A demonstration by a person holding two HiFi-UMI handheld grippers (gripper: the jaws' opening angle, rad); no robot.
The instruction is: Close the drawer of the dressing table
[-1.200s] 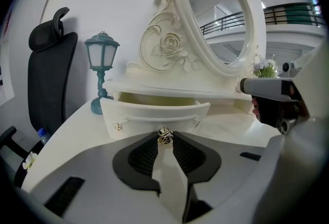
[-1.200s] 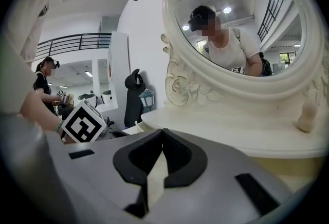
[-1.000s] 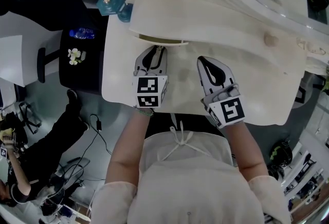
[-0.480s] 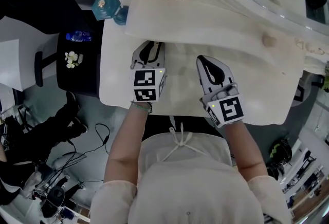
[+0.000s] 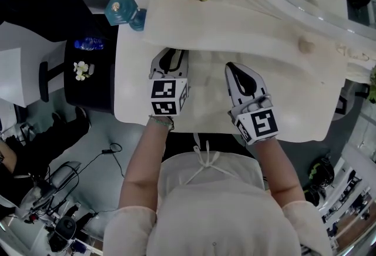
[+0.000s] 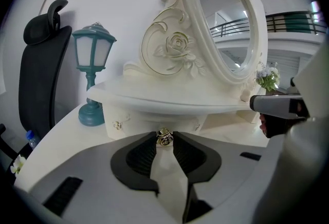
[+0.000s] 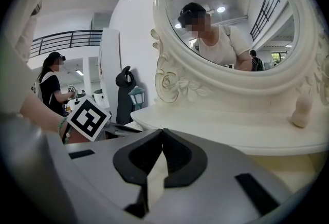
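The cream dressing table (image 5: pixel 135 96) carries a raised shelf (image 5: pixel 247 26) with a small drawer (image 6: pixel 141 121) under it. In the left gripper view the drawer front sits flush beneath the shelf edge. My left gripper (image 5: pixel 171 54) reaches under that shelf. Its jaws are shut on the drawer's gold rose knob (image 6: pixel 164 137), which shows between the black pads. My right gripper (image 5: pixel 233 68) hovers over the tabletop to the right of the left one. Its jaws are shut with nothing between them (image 7: pixel 163 131).
A teal lantern lamp (image 5: pixel 123 5) stands at the table's far left corner, with a black chair (image 5: pixel 88 67) beside the table. The oval mirror (image 6: pixel 226 22) rises behind the shelf. A small pale figurine (image 7: pixel 302 110) stands on the shelf's right. Cables lie on the floor at left.
My left gripper has pushed forward with the knob, and the drawer has slid in under the shelf. The dark gap seen a second ago is gone. The right gripper has kept still.
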